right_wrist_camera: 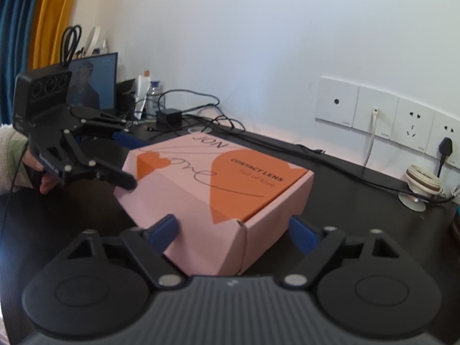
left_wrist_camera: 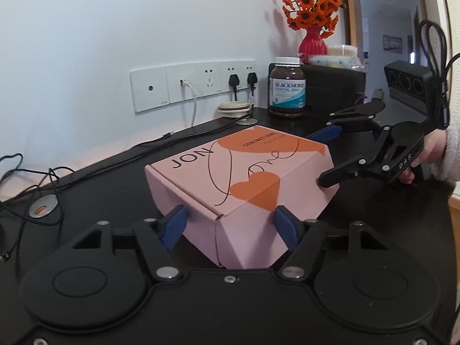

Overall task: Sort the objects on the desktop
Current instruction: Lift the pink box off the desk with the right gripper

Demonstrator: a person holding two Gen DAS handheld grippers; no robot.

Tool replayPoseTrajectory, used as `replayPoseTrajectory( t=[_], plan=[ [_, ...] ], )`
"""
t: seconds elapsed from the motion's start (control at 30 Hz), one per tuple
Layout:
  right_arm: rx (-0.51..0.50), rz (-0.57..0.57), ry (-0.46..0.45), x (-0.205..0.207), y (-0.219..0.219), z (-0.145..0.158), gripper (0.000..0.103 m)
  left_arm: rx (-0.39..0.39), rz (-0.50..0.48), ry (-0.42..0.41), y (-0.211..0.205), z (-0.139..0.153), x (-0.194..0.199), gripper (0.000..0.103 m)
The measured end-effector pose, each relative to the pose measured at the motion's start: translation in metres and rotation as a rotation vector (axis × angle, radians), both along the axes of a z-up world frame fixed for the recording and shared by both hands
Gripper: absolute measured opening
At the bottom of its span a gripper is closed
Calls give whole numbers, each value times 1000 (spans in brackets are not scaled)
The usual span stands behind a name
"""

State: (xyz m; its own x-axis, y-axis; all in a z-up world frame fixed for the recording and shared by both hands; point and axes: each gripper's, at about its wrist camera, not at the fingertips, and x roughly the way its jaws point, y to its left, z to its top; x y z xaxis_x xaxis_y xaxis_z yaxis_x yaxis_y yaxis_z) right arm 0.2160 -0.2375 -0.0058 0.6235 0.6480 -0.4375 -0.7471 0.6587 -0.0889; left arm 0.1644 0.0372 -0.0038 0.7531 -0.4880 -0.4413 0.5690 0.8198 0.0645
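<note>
Box point(left_wrist_camera: 241, 184), pink with orange hearts

The pink box point(left_wrist_camera: 230, 178) hides its near bottom corner behind the gripper body at six o'clock; the small lettering on the fish oil bottle point(left_wrist_camera: 286, 87) is unreadable.

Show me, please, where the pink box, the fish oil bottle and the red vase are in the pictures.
pink box point(left_wrist_camera: 244, 178): left wrist view, on its printed lid.
fish oil bottle point(left_wrist_camera: 287, 90): left wrist view, on its label.
red vase point(left_wrist_camera: 312, 41): left wrist view, on its ribbed body.
</note>
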Motion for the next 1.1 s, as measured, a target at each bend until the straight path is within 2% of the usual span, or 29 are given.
replayPoseTrajectory(
  t=[0.3,0.5,0.67,0.93,1.1],
  plan=[
    [-104,-7,-85,-9,11,-2,62,101,47,-32,-12,-3,-7,56],
    [-183,-33,-159,-18,22,-7,61,254,81,-54,-32,-15,-7,56],
    [-251,-52,-226,-27,30,-14,61,228,95,-37,-30,-14,-6,56],
    [-380,-68,-352,-40,43,-29,61,244,112,-41,-34,-15,-8,57],
    [-381,-70,-361,-40,43,-31,61,262,116,-48,-38,-15,-9,57]
  ],
)
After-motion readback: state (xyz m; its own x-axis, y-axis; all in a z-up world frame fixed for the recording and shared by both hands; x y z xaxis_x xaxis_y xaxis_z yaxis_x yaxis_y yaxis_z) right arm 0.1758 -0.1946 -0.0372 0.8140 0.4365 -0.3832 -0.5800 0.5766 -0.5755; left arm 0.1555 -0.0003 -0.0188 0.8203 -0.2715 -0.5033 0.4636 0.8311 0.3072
